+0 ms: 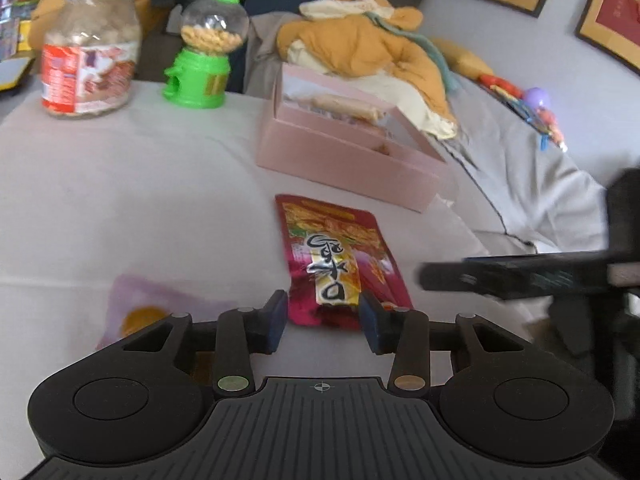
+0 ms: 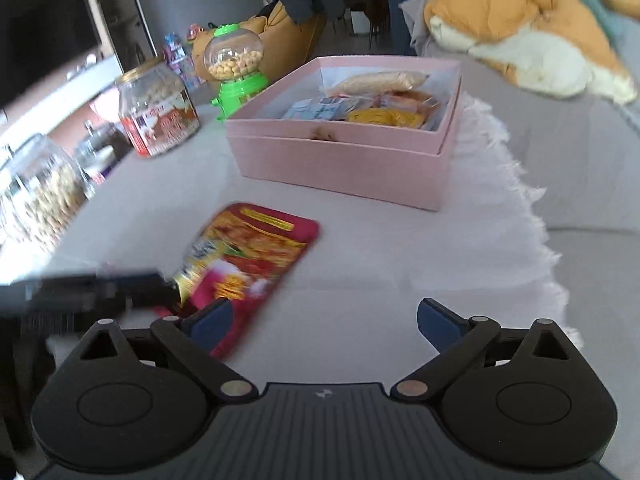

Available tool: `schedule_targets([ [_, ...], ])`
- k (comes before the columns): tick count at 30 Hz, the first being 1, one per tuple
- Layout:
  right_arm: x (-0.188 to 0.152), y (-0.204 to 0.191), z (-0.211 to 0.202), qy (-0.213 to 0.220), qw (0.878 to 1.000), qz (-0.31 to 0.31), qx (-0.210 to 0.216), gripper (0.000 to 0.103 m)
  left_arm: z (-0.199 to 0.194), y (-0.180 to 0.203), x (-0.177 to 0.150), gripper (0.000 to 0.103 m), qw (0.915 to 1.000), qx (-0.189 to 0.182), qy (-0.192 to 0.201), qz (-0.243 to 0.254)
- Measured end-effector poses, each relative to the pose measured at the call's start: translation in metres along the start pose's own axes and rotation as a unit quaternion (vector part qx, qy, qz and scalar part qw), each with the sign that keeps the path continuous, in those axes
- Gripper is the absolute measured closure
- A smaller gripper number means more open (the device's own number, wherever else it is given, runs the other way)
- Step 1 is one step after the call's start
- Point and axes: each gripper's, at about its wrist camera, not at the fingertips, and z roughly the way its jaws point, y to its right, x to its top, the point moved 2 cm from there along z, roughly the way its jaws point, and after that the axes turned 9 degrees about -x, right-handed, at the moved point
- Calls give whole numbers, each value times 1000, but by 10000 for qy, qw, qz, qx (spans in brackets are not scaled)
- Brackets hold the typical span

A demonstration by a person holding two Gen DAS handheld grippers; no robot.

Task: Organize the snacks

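Red glossy foil snack pouch (image 1: 340,260) with gold label, flat on pale grey tablecloth (image 1: 140,200), near edge just ahead of pink open cardboard box (image 1: 348,160) but well apart from it. Looks light, thin, crinkly; slippery film, contents probably soft or crumbly, so likely to buckle under a hard squeeze. Best hold judged: sealed bottom edge, the end nearest left gripper (image 1: 323,316), or a long side seam; flat face offers nothing to pinch.

Left gripper pointing down at pouch's near end, blue pads (image 1: 276,320) either side of that end, jaws half spread, not pressing on film as far as visible. No grip yet. Motion blur on pouch in right wrist view.

Right gripper (image 2: 324,320) jaws spread wide, nothing between them; pouch lies left of its left pad, partly under it in view. Touching or not: cannot tell.

Box already holds several packets (image 2: 372,104), room left. Second pale pink packet (image 1: 160,304) beside left gripper, on cloth.

Further back: clear plastic jar with red label (image 1: 88,52), green toy gumball dispenser (image 1: 204,52). Orange and cream plush toy (image 1: 360,48) on grey sofa behind box.
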Motion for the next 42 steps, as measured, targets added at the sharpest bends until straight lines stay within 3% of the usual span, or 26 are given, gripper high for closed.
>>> schedule_targets([
  [2, 7, -7, 16, -131, 9998, 118, 68, 4, -21, 0, -4, 59, 9987, 445, 179, 188],
  [4, 11, -23, 28, -295, 9994, 165, 106, 4, -37, -3, -8, 59, 9925, 1133, 245, 385],
  [7, 20, -51, 42, -314, 9992, 127, -201, 0, -49, -13, -16, 59, 9851, 1682, 153, 312],
  [10, 28, -79, 55, -312, 9994, 42, -172, 0, -51, -15, -20, 58, 9861, 1648, 157, 137],
  [13, 24, -109, 68, -160, 9943, -749, -739, 0, -47, -12, -17, 58, 9857, 1665, 105, 226],
  [15, 17, -113, 64, 187, 9913, -1028, -805, 0, -42, -7, -16, 58, 9858, 1642, 67, 331],
  [18, 13, -98, 60, 133, 9946, -839, -597, 0, -34, -2, -13, 58, 9875, 1535, 11, 369],
  [25, -4, -65, 42, 276, 9950, -780, -564, 0, -21, 10, -11, 58, 9881, 1446, -68, 521],
  [33, -5, -67, 43, 301, 9950, -761, -574, 0, -14, 28, -15, 58, 9861, 1409, -238, 848],
  [42, -5, -66, 42, 304, 9950, -755, -570, 0, -6, 34, -19, 48, 9831, 1447, -339, 1071],
])
